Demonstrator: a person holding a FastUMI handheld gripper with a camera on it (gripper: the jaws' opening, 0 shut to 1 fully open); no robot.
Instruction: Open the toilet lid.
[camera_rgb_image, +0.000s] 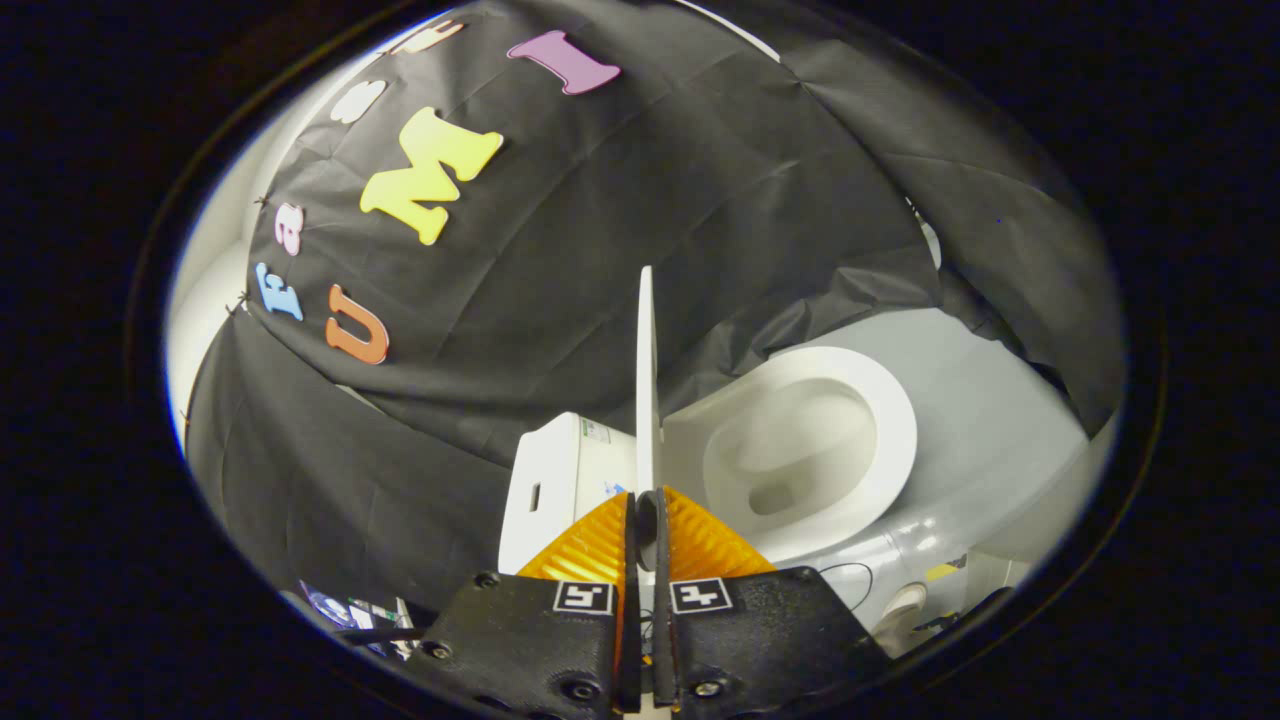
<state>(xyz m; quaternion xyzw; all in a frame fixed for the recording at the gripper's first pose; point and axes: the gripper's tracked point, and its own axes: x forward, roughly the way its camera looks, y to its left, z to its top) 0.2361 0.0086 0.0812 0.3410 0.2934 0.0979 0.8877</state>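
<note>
Your gripper (646, 520) was clamped on toilet lid (646, 380), both fingers pressing thin edge between them. Lid stood raised, edge-on, rising straight ahead of fingers. Seat (890, 440) and bowl lay uncovered beside lid; tank (555, 480) sat on lid's other side.

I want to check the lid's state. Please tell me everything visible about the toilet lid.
The toilet lid is a thin white panel, smooth like plastic, seen edge-on. It is lifted and stands upright between the cistern and the open seat. Its near edge sits between the fingers of the tongs, which are shut on it.
</note>
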